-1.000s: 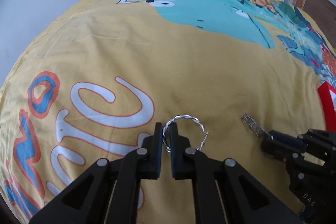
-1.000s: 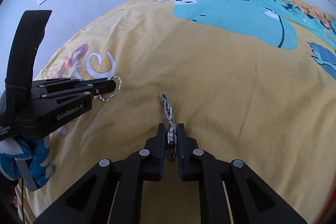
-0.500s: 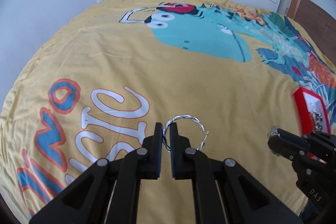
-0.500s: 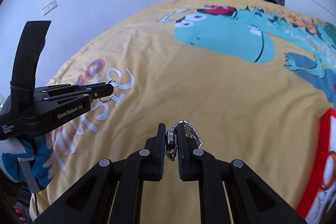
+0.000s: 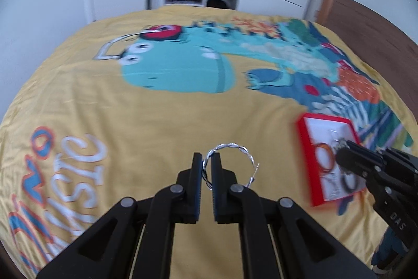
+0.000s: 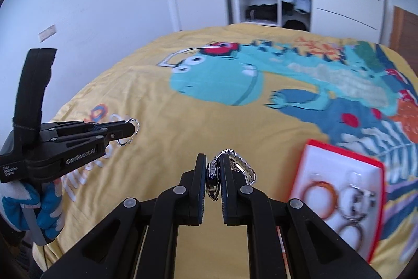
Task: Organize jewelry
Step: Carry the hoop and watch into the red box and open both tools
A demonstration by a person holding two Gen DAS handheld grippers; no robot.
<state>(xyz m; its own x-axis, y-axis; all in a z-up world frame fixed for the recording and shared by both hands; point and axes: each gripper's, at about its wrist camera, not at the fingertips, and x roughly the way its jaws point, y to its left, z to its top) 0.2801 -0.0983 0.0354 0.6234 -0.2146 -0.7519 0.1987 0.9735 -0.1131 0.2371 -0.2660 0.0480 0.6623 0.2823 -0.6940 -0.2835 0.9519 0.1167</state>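
Silver hoop earring (image 5: 230,166) pinched in left tongs (image 5: 206,169); right tongs (image 6: 213,174) clamp watch (image 6: 236,170) aloft.

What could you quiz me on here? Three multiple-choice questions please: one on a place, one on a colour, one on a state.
1. Where is the box?
A. on the bed
B. on a shelf
C. on the floor

2. What colour is its rim?
A. green
B. red
C. black

3. What do the left tongs hold?
A. nothing
B. a watch
C. a hoop

Answers:
1 A, it lies on the yellow cover.
2 B, red edges frame the white inside.
3 C, the twisted silver hoop sits pinched between them; the watch is in the right tongs.
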